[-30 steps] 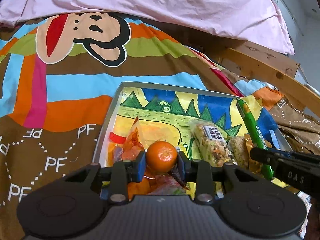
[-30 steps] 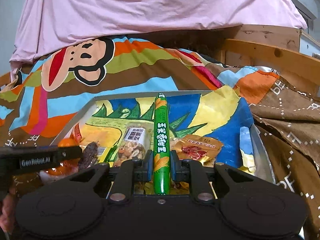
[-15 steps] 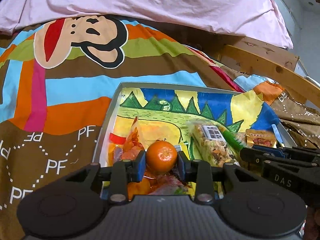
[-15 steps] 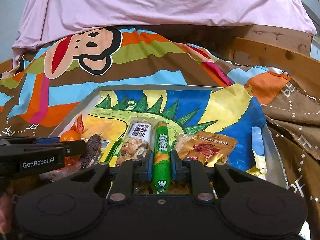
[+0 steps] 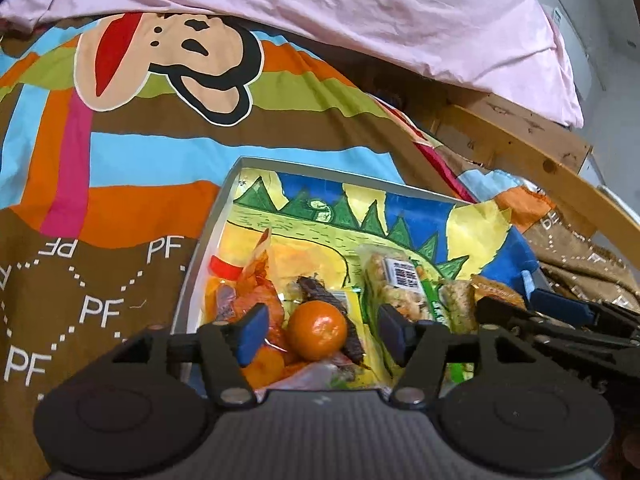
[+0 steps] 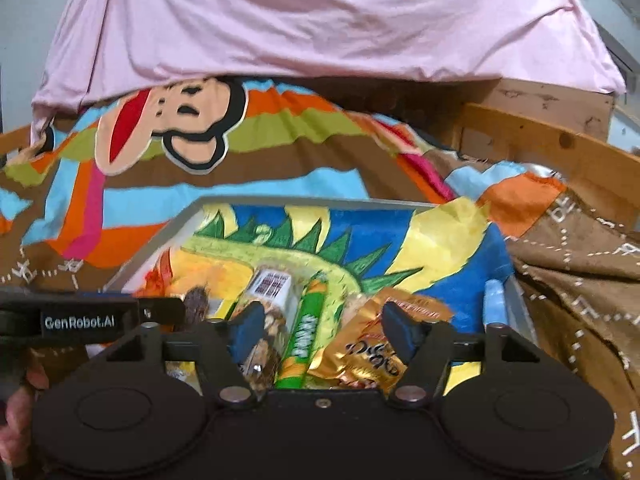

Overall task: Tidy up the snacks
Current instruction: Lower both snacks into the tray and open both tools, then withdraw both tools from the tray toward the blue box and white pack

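Observation:
A grey tray [image 5: 208, 240] [image 6: 160, 236] lined with a dinosaur picture lies on the bed and holds the snacks. In the left wrist view my left gripper [image 5: 324, 330] has its jaws opening, and an orange tangerine [image 5: 317, 330] rests loose between them on other wrappers, clear of both pads. In the right wrist view my right gripper [image 6: 320, 330] is also opening over a green sausage stick [image 6: 306, 330], which lies in the tray untouched. A clear nut bar [image 6: 268, 300] [image 5: 394, 284] lies left of the stick and a gold packet [image 6: 368, 344] right of it.
A striped bedspread [image 5: 120, 184] with a monkey print surrounds the tray. A pink sheet [image 6: 320, 20] hangs behind it. A wooden bed rail [image 5: 532, 160] runs along the right. A hand [image 6: 20, 400] holds the left gripper's handle at the lower left of the right wrist view.
Both grippers opened. The left one let go of the tangerine, which now sits in the tray. The right one lowered and released the green sausage stick among the snacks.

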